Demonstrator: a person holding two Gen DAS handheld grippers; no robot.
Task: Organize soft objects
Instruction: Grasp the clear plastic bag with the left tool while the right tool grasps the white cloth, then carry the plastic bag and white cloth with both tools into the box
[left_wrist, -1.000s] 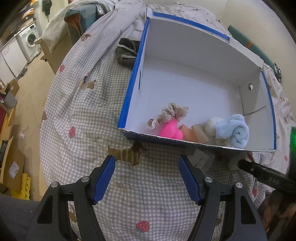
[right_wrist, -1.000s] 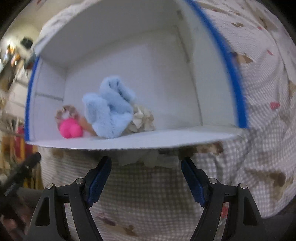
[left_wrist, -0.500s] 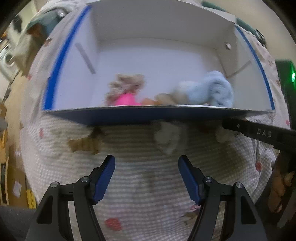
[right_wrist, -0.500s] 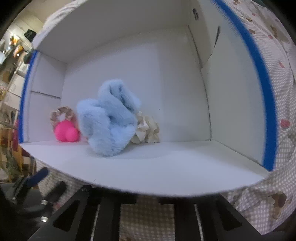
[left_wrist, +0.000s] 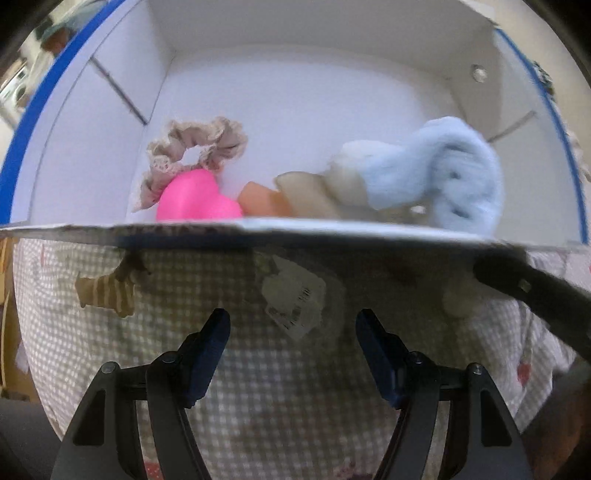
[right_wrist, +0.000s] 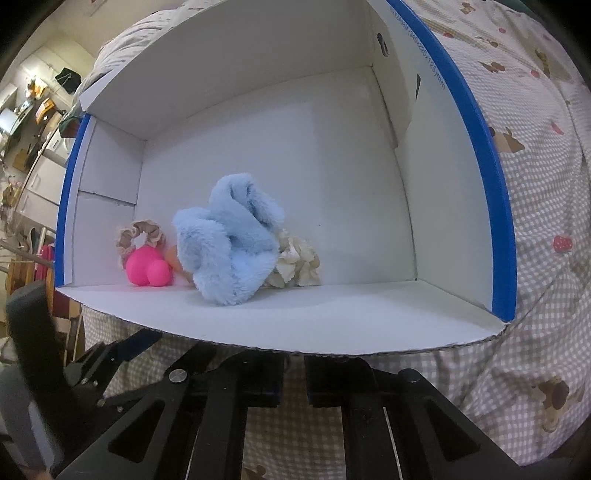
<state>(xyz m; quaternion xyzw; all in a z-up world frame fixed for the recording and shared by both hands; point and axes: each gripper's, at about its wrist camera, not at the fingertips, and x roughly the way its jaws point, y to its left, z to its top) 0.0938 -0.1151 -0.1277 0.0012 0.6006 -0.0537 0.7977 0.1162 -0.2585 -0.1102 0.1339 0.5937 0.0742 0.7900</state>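
The right gripper (right_wrist: 293, 384) has its blue-padded fingers (right_wrist: 271, 380) brought nearly together at the near lip of the white cardboard box with blue-taped edges (right_wrist: 491, 206). The lip hides the tips, so I cannot tell whether they pinch the wall, something below it, or nothing. The left gripper (left_wrist: 291, 332) hangs with its fingers (left_wrist: 210, 343) spread wide and empty, low over the grey gingham bedspread with dog and strawberry prints (left_wrist: 258, 406), pointing at a pale tagged fabric piece (left_wrist: 295, 299) lying just outside the box, close under its front wall.

That piece looks like the one thing not yet put away. To take it well, I would judge the left fingers should come down either side of it, press slightly into the soft bed, and close on the cloth alone, not the bedspread; then lift clear of the lip before moving inward.

Inside the box, all crowded along the near wall: a beige lace-edged scrunchie (left_wrist: 192, 147) touching a bright pink rounded soft toy (left_wrist: 195, 199), an orange soft piece (left_wrist: 258, 199) beside it, a cream ruffled fabric bundle (right_wrist: 295, 264), and a fluffy light-blue plush item (right_wrist: 229, 247) lying over the bundle. The rest of the floor is bare.
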